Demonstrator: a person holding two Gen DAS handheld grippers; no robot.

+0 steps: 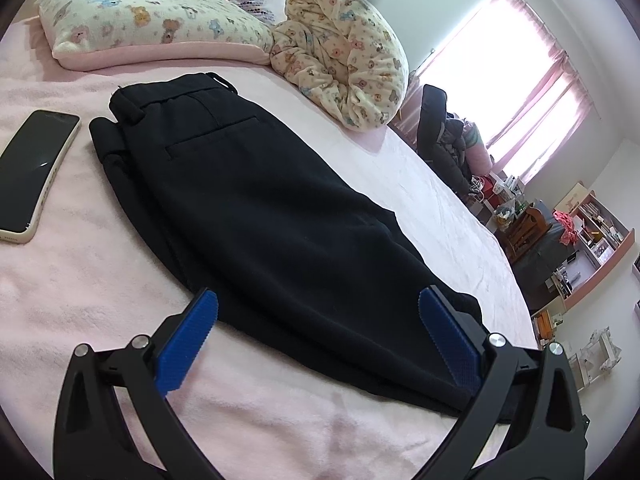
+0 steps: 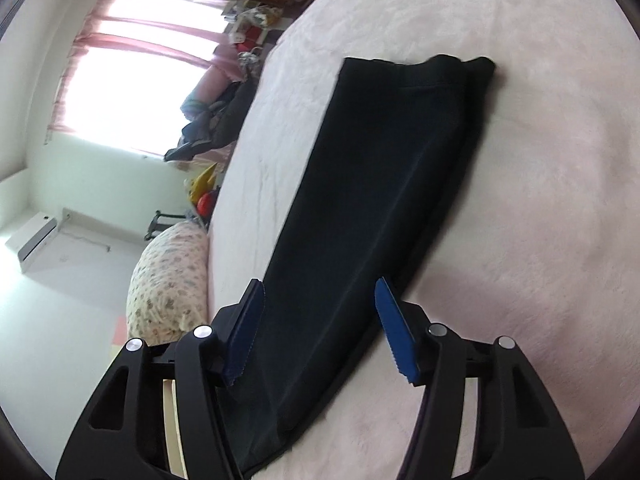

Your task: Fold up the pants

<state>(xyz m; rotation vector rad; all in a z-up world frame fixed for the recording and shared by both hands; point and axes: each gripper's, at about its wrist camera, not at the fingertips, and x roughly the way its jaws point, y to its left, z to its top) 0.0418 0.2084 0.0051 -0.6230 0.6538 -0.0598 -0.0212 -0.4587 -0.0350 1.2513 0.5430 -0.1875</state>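
Observation:
Black pants (image 1: 280,216) lie flat on the pink bed, legs stacked, waistband and back pocket at the far end near the pillows. My left gripper (image 1: 318,298) is open just above the near end of the pants, its blue pads (image 1: 188,344) spread to either side of the fabric. In the right wrist view the pants (image 2: 372,200) run away lengthwise, their far end straight-edged. My right gripper (image 2: 320,292) is open over the near end, one blue pad (image 2: 396,332) at each edge. Neither gripper holds fabric.
A phone (image 1: 32,172) lies face up on the pink blanket (image 1: 80,300) left of the pants. A floral pillow (image 1: 140,28) and a bundled floral quilt (image 1: 344,60) sit at the bed's head. Beyond the bed edge are a chair with clothes (image 1: 444,136), shelves and a window.

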